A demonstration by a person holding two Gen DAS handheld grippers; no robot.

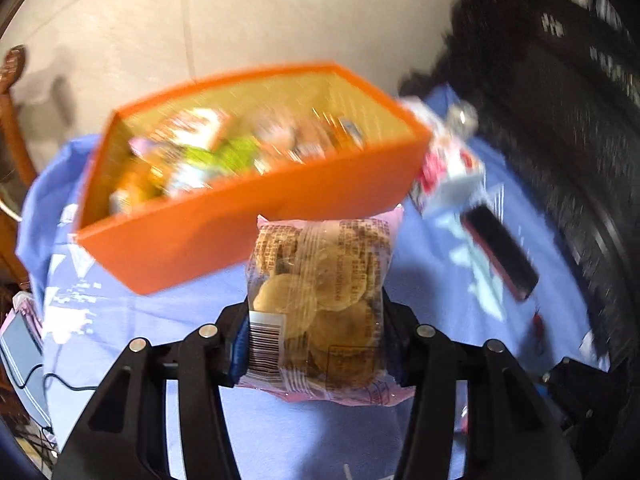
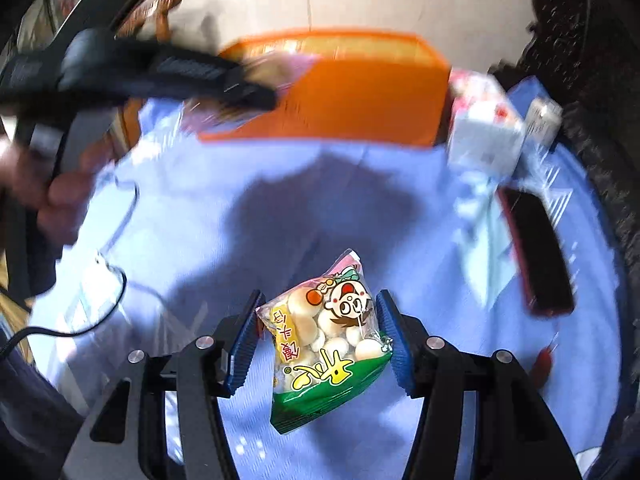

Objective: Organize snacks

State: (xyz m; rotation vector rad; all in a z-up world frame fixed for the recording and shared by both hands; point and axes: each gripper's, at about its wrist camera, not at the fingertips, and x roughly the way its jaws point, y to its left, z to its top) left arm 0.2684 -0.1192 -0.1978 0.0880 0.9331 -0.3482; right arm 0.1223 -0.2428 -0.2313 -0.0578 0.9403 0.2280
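My left gripper [image 1: 316, 320] is shut on a clear and pink pack of round biscuits [image 1: 320, 300], held above the blue cloth just in front of the orange box [image 1: 248, 236]. The box holds several snack packets [image 1: 200, 152]. My right gripper [image 2: 320, 332] is shut on a green and yellow bag of small white buns [image 2: 328, 340], above the cloth and well short of the orange box [image 2: 360, 96]. The left gripper [image 2: 180, 76] shows blurred at the upper left of the right wrist view, next to the box.
A blue cloth [image 2: 200, 220] covers the table. A red and white carton [image 1: 448, 172] and a dark phone [image 1: 500, 252] lie right of the box; the carton [image 2: 484, 128] and the phone [image 2: 536, 252] also show in the right wrist view. A cable [image 2: 80, 320] runs at left. Dark carved furniture [image 1: 580, 120] stands at right.
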